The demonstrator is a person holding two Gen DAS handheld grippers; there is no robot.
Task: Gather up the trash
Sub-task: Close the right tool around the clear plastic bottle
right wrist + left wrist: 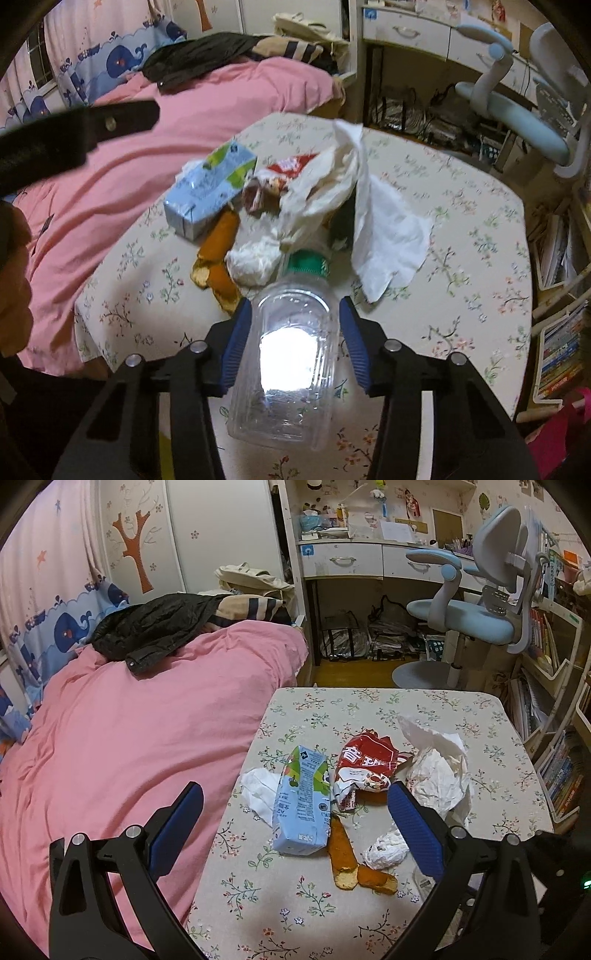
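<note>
Your left gripper [295,825] hangs with jaws wide, nothing held: between them lie the blue-green drink carton [301,805], the crumpled red snack wrapper [364,766], the orange peel [349,864] and a small tissue wad [386,849]; crumpled white tissue [439,775] sits just outside its right finger, all on the floral tablecloth [443,709]. Your right gripper [293,317] has its blue pads against both sides of a clear plastic bottle [288,369], green cap [308,263] pointing ahead past the fingertips; whether the pads squeeze it firmly, you cannot tell. No earlier frame available.
</note>
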